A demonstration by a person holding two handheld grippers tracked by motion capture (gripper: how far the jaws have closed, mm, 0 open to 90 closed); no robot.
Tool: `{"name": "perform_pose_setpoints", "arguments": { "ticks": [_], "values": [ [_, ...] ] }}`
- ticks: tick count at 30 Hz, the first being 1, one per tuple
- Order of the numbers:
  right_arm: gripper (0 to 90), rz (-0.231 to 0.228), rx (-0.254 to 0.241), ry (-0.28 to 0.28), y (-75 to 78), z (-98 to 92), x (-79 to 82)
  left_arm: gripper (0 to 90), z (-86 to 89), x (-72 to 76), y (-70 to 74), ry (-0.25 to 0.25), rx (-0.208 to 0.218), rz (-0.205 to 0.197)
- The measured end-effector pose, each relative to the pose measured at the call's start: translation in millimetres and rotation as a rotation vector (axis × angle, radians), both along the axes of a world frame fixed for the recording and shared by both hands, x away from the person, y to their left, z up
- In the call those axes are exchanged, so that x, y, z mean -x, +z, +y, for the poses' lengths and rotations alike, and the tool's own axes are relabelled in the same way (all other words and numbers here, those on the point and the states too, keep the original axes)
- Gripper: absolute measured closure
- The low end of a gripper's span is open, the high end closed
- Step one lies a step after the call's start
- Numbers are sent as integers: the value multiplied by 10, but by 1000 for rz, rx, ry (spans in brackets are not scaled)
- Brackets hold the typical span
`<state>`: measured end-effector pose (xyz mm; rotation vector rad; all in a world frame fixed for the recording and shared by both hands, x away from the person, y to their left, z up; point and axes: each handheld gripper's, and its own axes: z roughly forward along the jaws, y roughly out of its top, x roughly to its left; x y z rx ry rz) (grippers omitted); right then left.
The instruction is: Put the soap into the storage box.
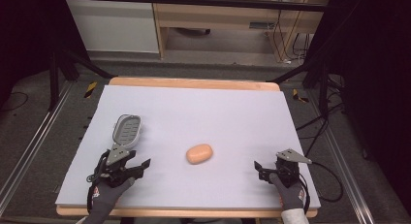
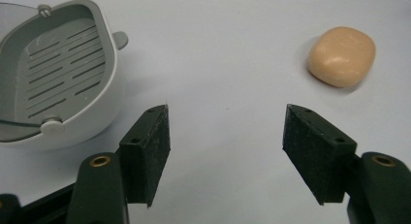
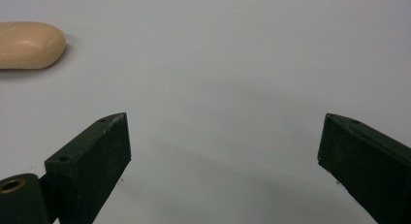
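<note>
A peach-coloured bar of soap (image 1: pixel 199 153) lies near the middle of the white table top (image 1: pixel 218 107). A grey slotted soap dish (image 1: pixel 127 129) with a clear lid part sits to its left. My left gripper (image 1: pixel 137 159) rests just in front of the dish, open and holding nothing. In the left gripper view the gripper (image 2: pixel 225 110) points between the dish (image 2: pixel 58 73) at upper left and the soap (image 2: pixel 342 56) at upper right. My right gripper (image 1: pixel 259 169) stands open at the front right, well apart from the soap. Its own view (image 3: pixel 225 117) has the soap (image 3: pixel 29 44) at far upper left.
The white sheet covers a wooden table whose edge (image 1: pixel 194 83) shows at the back. Metal rails (image 1: pixel 29 151) run along the floor on both sides, and cables (image 1: pixel 322 132) lie at the right. Wooden furniture (image 1: pixel 228 15) stands beyond the table.
</note>
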<state>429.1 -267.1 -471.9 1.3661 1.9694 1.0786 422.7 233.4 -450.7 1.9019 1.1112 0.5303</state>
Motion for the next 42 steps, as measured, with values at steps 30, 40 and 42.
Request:
{"name": "perform_pose_setpoints", "arguments": {
  "ticks": [30, 40, 42],
  "values": [
    [47, 22, 22, 4, 22, 59, -46, 308, -323, -120, 265, -73, 12, -27],
    [48, 26, 9, -3, 34, 46, -35, 304, -562, -200, 291, -113, -6, -22],
    [47, 27, 7, -2, 34, 47, -36, 302, -600, -214, 289, -116, -3, -21]
  ]
}}
